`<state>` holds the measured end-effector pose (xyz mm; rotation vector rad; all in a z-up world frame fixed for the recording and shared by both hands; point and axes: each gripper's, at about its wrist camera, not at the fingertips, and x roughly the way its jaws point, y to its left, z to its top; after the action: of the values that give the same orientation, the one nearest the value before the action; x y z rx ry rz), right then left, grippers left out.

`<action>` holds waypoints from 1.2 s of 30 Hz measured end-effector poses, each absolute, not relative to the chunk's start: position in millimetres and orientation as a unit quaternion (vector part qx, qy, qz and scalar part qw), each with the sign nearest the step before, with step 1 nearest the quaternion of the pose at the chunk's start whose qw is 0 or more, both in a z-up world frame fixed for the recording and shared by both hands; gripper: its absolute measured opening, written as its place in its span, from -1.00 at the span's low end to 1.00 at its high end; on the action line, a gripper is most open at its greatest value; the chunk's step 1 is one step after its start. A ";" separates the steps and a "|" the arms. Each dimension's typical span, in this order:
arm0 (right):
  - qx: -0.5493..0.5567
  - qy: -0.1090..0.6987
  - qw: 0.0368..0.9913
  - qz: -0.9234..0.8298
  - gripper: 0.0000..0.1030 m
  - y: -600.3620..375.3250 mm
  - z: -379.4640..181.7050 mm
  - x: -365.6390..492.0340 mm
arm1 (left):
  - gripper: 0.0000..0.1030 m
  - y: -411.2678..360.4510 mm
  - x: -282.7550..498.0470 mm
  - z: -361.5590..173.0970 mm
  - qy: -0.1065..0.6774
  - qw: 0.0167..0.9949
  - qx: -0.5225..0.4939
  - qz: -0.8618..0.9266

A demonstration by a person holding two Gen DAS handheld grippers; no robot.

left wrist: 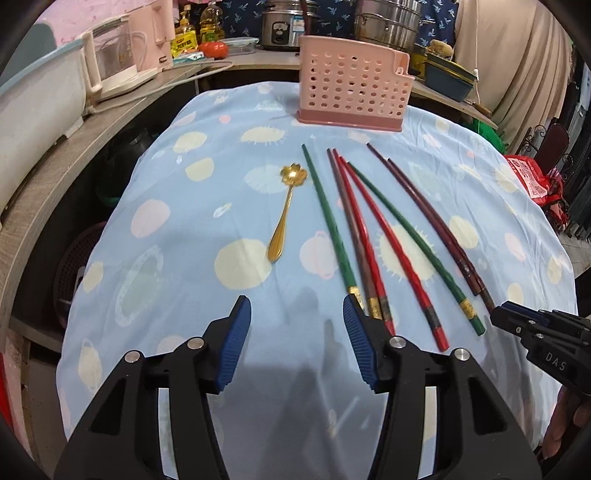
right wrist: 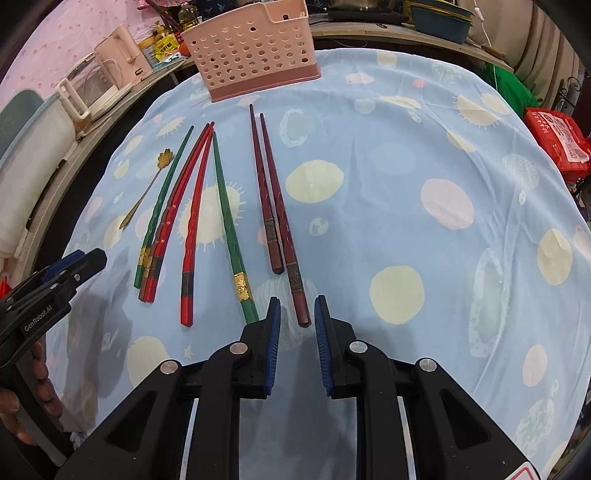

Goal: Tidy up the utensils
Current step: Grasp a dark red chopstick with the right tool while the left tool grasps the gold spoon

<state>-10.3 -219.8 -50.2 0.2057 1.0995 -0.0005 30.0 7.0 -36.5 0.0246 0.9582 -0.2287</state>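
Note:
A pink perforated holder (left wrist: 351, 88) (right wrist: 255, 48) stands at the far edge of the blue patterned cloth (left wrist: 184, 192). On the cloth lie a gold flower-bowl spoon (left wrist: 284, 214) (right wrist: 147, 192), then green chopsticks (left wrist: 328, 218) (right wrist: 227, 210), red chopsticks (left wrist: 388, 236) (right wrist: 192, 221) and a dark maroon pair (left wrist: 432, 221) (right wrist: 271, 192). My left gripper (left wrist: 295, 306) is open with only cloth between its pads, just short of the near ends of the green and red chopsticks. My right gripper (right wrist: 297, 301) has its jaws narrowly apart around the near end of one maroon chopstick, with a gap on both sides.
A counter on the left carries a pink-and-white appliance (left wrist: 122, 62), oil bottles (left wrist: 184, 33) and a tomato (left wrist: 212, 50). A rice cooker (left wrist: 284, 26) and steel pots (left wrist: 388, 22) stand behind the holder. A red bag (right wrist: 557, 140) sits past the table's right edge.

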 end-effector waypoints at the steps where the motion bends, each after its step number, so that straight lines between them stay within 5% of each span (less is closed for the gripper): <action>1: 0.096 0.522 0.847 0.000 -0.63 -219.1 -51.9 -9.8 | -0.04 8.6 30.4 -37.8 0.462 0.880 0.009 -0.110; 12: 0.073 0.513 0.855 -0.011 -0.82 -215.8 -56.2 -9.4 | -0.01 18.9 36.2 -46.8 0.471 0.877 0.001 -0.093; 36: 0.101 0.516 0.851 -0.011 -0.86 -222.8 -55.8 -7.3 | -0.08 31.8 88.8 -56.2 0.477 0.873 -0.045 -0.093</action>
<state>-7.2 -222.8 -55.8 0.2119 1.0857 -0.0242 88.8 31.8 -56.2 -0.0950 0.9968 -0.1945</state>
